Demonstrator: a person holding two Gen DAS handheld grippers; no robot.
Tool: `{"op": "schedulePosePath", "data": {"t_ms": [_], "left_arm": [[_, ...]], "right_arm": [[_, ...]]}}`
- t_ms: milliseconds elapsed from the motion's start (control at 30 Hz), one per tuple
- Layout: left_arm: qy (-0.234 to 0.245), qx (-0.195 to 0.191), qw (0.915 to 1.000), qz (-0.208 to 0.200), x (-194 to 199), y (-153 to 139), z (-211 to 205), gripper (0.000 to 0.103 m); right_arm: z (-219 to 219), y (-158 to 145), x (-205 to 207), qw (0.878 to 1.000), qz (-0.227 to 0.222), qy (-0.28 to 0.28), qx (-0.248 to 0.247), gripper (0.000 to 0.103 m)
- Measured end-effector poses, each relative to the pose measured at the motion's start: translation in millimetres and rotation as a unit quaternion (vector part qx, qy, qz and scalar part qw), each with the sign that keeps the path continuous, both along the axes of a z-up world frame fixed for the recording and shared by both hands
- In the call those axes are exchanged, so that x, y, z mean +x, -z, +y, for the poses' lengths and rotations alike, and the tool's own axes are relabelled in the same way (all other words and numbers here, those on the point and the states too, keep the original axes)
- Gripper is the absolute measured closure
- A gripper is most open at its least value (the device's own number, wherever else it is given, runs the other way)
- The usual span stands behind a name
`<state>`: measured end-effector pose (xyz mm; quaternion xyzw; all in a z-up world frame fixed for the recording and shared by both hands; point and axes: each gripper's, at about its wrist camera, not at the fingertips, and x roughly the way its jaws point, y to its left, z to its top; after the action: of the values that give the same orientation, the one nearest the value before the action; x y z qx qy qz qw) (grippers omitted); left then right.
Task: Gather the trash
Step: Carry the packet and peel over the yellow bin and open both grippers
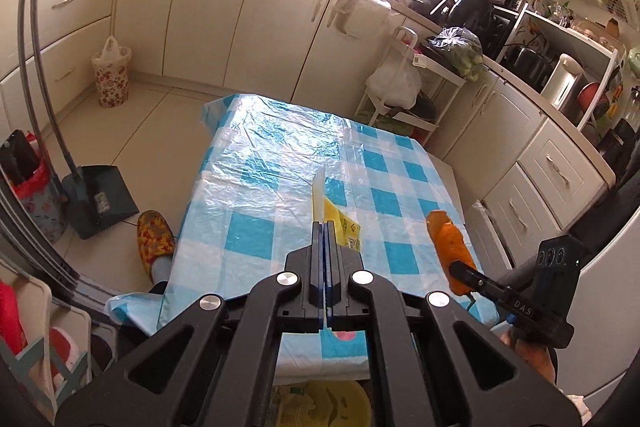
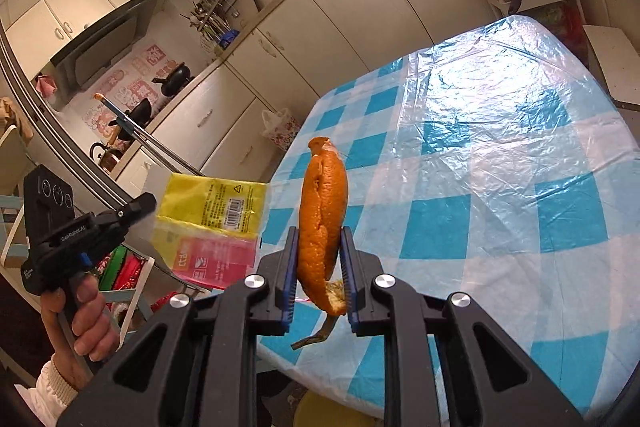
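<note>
A yellow wrapper (image 2: 212, 211) is pinched flat by the left gripper (image 1: 325, 227), beside the checked table (image 2: 500, 187). An orange peel (image 2: 322, 223) is clamped upright in the right gripper (image 2: 320, 267), above the table's edge.

Black two-finger left gripper (image 1: 325, 227): blue pads, silver screws. Black right gripper (image 2: 319, 239) alike. White quilted sleeve (image 2: 44, 391).
</note>
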<state>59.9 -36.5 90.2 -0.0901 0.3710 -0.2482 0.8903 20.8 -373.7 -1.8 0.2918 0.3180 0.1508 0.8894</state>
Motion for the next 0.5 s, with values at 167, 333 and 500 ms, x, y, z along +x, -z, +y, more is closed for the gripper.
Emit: {"op": "schedulePosePath", "data": {"t_ms": [167, 333, 500], "left_arm": [[0.008, 0.002, 1.0, -0.001, -37.2, -2.9, 14.2, 0.102], [0.016, -0.004, 0.9999, 0.001, -69.0, -1.7, 24.4, 0.102], [0.025, 0.002, 0.9997, -0.003, -95.3, -1.5, 27.0, 0.102]], "right_arm": [[-14.9, -6.3, -28.1, 0.999, -0.022, 0.023, 0.024, 0.082], [-26.4, 2.2, -45.1, 0.998, -0.015, 0.042, 0.051, 0.082], [-19.2, -1.3, -56.5, 0.998, -0.018, 0.043, 0.046, 0.082]]}}
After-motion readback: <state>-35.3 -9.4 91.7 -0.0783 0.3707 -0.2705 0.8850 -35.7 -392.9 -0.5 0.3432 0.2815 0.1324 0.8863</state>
